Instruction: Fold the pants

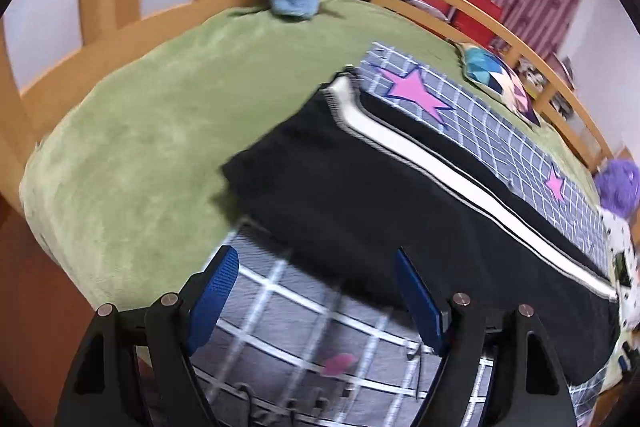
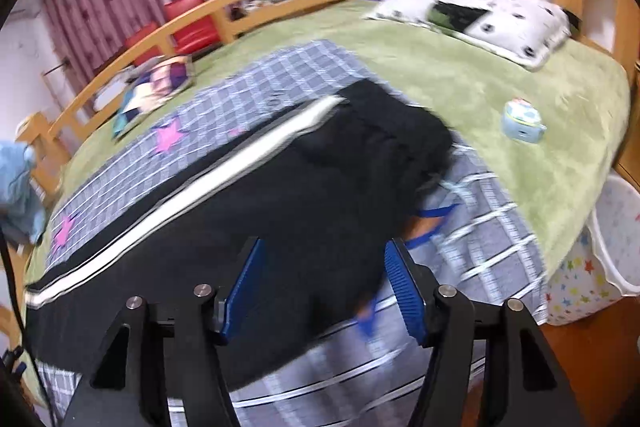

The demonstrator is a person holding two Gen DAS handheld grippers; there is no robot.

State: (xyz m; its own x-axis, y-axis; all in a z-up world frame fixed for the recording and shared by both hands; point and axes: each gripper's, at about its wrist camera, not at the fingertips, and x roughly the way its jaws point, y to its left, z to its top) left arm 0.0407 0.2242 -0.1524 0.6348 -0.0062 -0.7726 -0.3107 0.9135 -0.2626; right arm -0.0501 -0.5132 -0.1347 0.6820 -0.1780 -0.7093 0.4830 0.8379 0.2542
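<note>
A: Checking grip state first. Both sets of jaws were spread and holding nothing. The left gripper hung over the near edge of the pants, above the checked blanket. The right gripper sat over the waist end of the pants.

B: Where were the pants overall?

A: Flat on the checked blanket on the green bed cover, white side stripe running from 11 o'clock to 4 o'clock in the left view. Cuff end at 11, waist off toward 4.

B: Risks?

A: Main one, in my view: black cloth lay right on the blanket, so a deep pinch would likely have grabbed both layers and dragged the blanket into the fold.

B: Others?

A: The blue drawstring stuck out at 3 o'clock of the right gripper. It could have snagged a finger. Both views were motion-blurred, so the exact edge position was hard to judge. A shallow bite could have caught only one layer and let the legs skew.

B: Clutter?

A: The small toy at 2 o'clock sat well apart. Low risk.
</note>
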